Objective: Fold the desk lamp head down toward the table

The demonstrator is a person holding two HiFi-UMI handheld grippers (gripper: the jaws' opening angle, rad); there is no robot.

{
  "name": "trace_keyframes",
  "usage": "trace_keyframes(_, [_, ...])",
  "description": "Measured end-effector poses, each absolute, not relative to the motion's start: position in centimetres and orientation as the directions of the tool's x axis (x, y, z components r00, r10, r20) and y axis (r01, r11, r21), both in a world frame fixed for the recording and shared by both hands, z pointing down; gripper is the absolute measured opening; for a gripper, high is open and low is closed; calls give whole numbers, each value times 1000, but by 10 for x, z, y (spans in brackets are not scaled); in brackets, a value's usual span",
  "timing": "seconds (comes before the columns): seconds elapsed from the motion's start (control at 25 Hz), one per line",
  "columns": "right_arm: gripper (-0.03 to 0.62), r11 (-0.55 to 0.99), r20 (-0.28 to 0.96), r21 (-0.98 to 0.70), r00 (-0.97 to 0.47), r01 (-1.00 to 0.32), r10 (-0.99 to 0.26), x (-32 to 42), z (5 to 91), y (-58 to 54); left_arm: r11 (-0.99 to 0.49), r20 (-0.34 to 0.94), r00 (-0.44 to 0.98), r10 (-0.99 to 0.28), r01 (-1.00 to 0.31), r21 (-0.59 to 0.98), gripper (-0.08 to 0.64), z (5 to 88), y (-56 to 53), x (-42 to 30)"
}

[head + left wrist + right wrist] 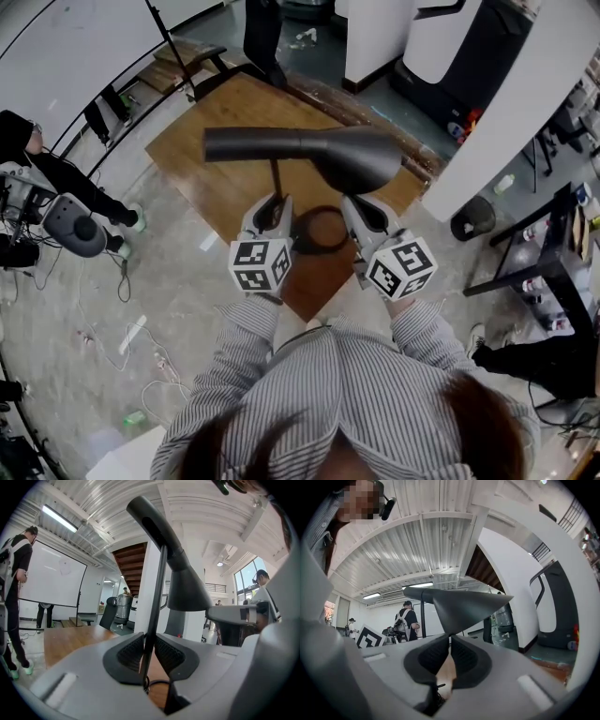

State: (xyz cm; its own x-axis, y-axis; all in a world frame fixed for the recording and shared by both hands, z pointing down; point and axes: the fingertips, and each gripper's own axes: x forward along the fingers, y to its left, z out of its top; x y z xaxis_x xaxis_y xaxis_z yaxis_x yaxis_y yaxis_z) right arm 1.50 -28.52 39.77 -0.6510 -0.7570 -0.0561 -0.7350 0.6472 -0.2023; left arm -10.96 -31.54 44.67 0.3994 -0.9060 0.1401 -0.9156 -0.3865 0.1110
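Note:
The dark grey desk lamp stands on the wooden table [202,183]. Its head [352,157] lies about level, the wide shade to the right and a tube-shaped tail [248,143] to the left. A thin stem [277,178] drops to a ring base [321,232]. My left gripper [278,208] is shut on the stem [158,588], pads pressing it from both sides [149,641]. My right gripper [361,208] reaches under the shade. In the right gripper view the shade [464,606] tapers down into the narrow gap of the jaws [451,639], which grip its edge.
The table's near corner ends just in front of the person's striped sleeves. Cables litter the floor at left, by a round grey device [70,225]. A dark bin [473,217] and black shelving [553,272] stand at right. People stand at the room's far sides.

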Motion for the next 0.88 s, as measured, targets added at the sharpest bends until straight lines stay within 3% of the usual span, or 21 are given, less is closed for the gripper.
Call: trace_keyframes(0.88, [0, 706, 51, -220, -730, -674, -681, -34, 431, -271, -381, 136, 394, -909, -918, 112, 60, 448, -314, -110])
